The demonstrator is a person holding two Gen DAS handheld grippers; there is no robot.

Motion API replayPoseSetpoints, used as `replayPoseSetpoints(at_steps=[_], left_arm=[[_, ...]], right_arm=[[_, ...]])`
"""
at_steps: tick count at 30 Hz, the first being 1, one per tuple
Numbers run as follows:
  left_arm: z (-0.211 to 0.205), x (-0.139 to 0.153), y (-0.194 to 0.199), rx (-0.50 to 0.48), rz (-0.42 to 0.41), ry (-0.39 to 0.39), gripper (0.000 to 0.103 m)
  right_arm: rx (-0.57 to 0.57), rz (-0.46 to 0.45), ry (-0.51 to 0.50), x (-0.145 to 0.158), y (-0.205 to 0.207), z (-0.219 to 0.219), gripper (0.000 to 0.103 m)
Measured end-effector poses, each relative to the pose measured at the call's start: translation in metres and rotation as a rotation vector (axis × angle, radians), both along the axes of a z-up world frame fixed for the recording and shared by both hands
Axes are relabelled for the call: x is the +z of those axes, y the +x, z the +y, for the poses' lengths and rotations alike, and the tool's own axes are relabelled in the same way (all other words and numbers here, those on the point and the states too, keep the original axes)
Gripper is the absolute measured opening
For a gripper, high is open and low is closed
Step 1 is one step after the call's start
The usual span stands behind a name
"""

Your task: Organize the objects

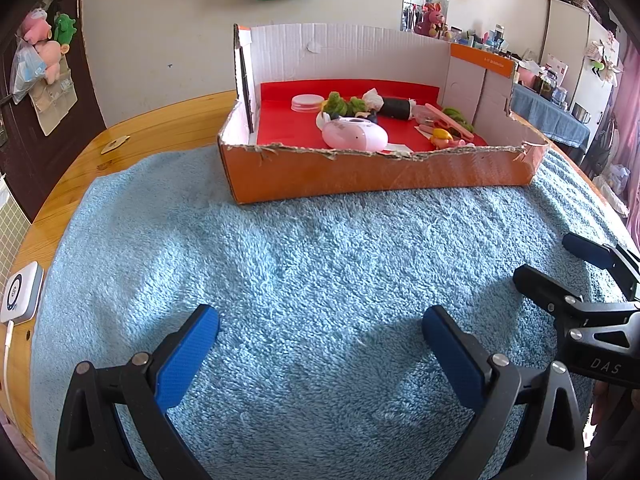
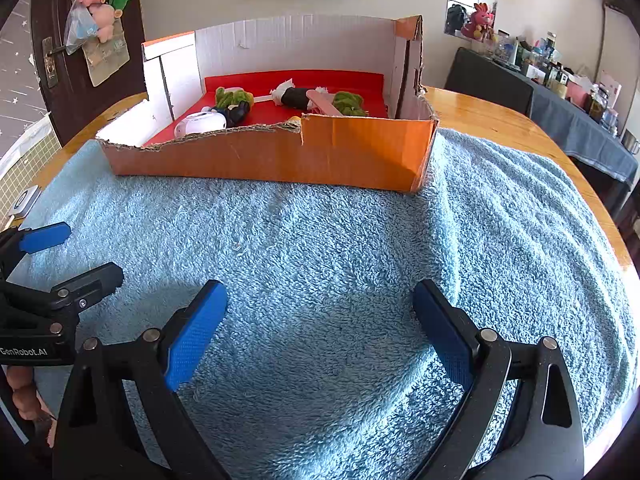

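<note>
An orange cardboard box with a red floor stands at the far side of a blue towel. Inside lie a pink oval device, a clear round lid, green fuzzy toys, a black roll and a pink flat stick. My left gripper hovers open over the towel with nothing between its fingers. My right gripper is likewise open and empty beside it.
The towel covers a round wooden table. A white square device with a cable sits at the table's left edge. A small tan piece lies on the wood. A cluttered side table stands at the right.
</note>
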State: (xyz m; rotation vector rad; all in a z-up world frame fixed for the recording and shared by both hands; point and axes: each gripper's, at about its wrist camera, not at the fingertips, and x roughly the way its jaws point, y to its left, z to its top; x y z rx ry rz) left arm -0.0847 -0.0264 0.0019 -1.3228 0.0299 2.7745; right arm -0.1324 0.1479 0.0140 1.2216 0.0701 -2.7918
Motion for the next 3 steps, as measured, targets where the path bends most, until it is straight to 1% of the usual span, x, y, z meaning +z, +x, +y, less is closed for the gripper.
replayPoseSetpoints(at_steps=[3], left_arm=[[0.0, 0.0, 0.0, 0.0, 0.0, 0.0, 0.103]], right_arm=[[0.0, 0.0, 0.0, 0.0, 0.0, 0.0, 0.095]])
